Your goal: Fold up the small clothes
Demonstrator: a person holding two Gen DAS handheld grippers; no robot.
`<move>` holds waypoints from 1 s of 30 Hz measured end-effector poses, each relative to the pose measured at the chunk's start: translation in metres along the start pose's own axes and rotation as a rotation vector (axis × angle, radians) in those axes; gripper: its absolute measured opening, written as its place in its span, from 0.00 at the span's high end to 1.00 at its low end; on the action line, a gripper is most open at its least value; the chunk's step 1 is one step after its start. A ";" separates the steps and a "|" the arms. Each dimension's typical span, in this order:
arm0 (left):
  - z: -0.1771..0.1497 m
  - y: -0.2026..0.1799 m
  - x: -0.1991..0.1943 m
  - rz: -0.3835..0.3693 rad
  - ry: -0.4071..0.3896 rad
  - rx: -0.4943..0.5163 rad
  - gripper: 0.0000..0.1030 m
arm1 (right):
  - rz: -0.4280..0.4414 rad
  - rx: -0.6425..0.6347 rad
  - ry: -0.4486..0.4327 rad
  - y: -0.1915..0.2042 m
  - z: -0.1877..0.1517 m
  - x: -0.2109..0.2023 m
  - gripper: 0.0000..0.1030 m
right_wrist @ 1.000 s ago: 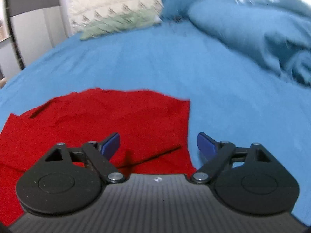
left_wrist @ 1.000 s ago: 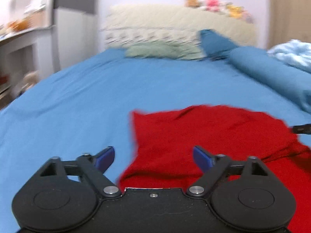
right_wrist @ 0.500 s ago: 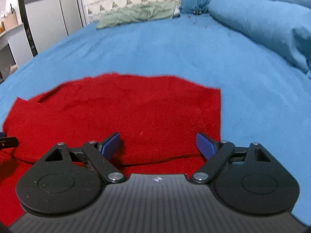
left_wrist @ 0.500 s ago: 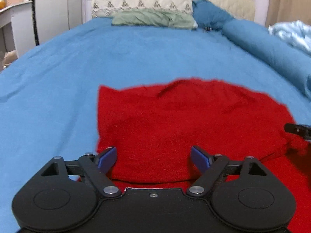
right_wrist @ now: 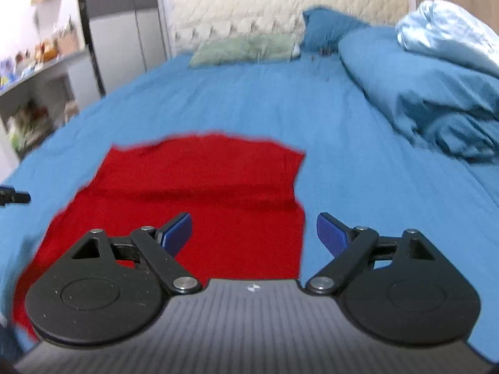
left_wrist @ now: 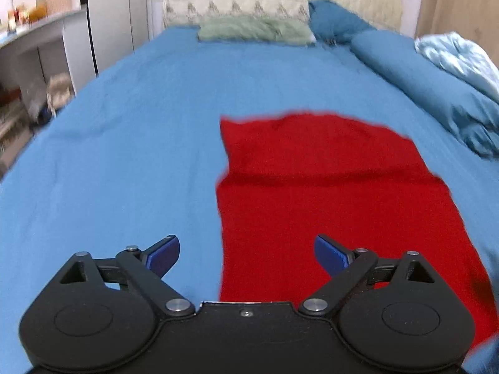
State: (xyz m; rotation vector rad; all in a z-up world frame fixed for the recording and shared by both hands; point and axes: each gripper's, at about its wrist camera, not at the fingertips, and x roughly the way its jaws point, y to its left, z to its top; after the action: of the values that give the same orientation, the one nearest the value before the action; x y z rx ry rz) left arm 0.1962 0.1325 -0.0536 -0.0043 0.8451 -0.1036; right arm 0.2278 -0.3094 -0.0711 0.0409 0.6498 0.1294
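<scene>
A red knit garment [left_wrist: 327, 193] lies flat on the blue bed sheet, with a folded-over layer at its far end. It also shows in the right wrist view [right_wrist: 202, 193]. My left gripper [left_wrist: 246, 254] is open and empty, held above the garment's left edge. My right gripper [right_wrist: 254, 232] is open and empty, held above the garment's right edge. A tip of the left gripper [right_wrist: 14, 196] shows at the left border of the right wrist view.
The blue sheet [left_wrist: 124, 155] spreads around the garment. A rolled blue duvet [left_wrist: 436, 93] and a pale blue blanket [right_wrist: 449, 37] lie along the right. A green pillow [left_wrist: 252, 29] and cream headboard [right_wrist: 280, 3] stand at the far end. Shelves [left_wrist: 37, 50] stand on the left.
Both grippers have pulled back and risen from the garment, and moved apart toward its side edges. The folded layer now lies flat on the garment. Both grippers stay open.
</scene>
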 end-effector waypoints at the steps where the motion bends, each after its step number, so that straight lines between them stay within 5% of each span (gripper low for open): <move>1: -0.012 0.001 -0.006 -0.011 0.029 -0.010 0.07 | -0.004 0.000 0.032 0.001 -0.010 -0.009 0.00; 6: -0.059 0.003 -0.016 -0.018 0.126 -0.054 0.10 | -0.008 0.043 0.154 0.000 -0.064 -0.031 0.03; 13: -0.093 -0.003 0.000 -0.028 0.209 -0.096 0.33 | -0.051 0.124 0.270 0.010 -0.129 -0.035 0.16; 16: -0.105 -0.002 -0.001 -0.038 0.230 -0.096 0.43 | -0.064 0.143 0.290 0.011 -0.144 -0.034 0.21; 22: -0.123 -0.015 0.005 -0.025 0.263 -0.069 0.45 | -0.072 0.162 0.310 0.013 -0.155 -0.028 0.31; 30: -0.127 -0.022 0.011 -0.007 0.282 -0.020 0.53 | -0.040 0.102 0.318 0.030 -0.162 -0.027 0.58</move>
State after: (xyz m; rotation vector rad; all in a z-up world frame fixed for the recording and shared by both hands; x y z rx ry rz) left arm 0.1070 0.1148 -0.1452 -0.0115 1.1282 -0.1034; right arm 0.1055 -0.2840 -0.1818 0.1074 0.9742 0.0640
